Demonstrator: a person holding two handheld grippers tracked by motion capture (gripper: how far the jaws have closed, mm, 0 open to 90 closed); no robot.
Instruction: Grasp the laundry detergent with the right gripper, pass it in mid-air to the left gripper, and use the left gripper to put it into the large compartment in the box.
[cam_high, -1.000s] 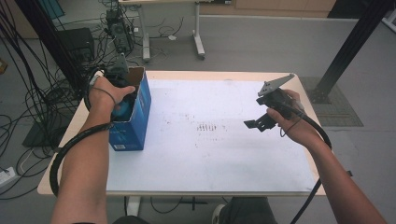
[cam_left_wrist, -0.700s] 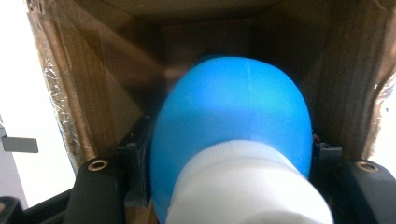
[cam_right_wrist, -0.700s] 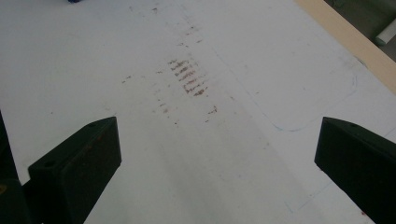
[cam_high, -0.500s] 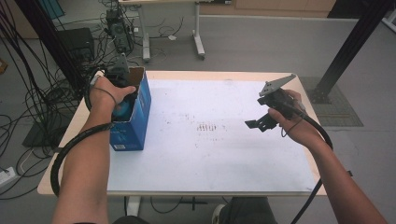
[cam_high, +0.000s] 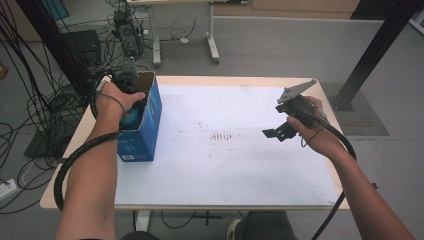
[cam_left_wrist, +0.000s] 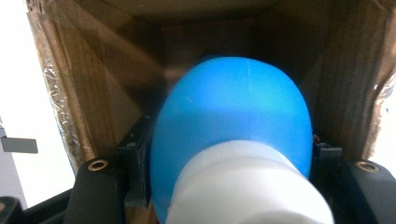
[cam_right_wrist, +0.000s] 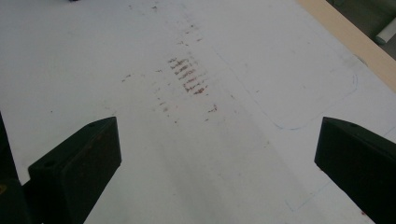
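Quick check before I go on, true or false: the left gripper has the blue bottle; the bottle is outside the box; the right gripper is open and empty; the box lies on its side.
1. The left gripper is shut on the blue bottle. True.
2. The bottle is outside the box. False: it sits inside the open cardboard box.
3. The right gripper is open and empty. True, above the white table sheet.
4. The box lies on its side. False: it stands upright, open at the top.

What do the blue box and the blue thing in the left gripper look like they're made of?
Blue box: corrugated cardboard, printed blue outside, raw brown walls inside with tape at the edges. Blue bottle: likely smooth matte plastic with a ribbed white cap, gripped inside the box.
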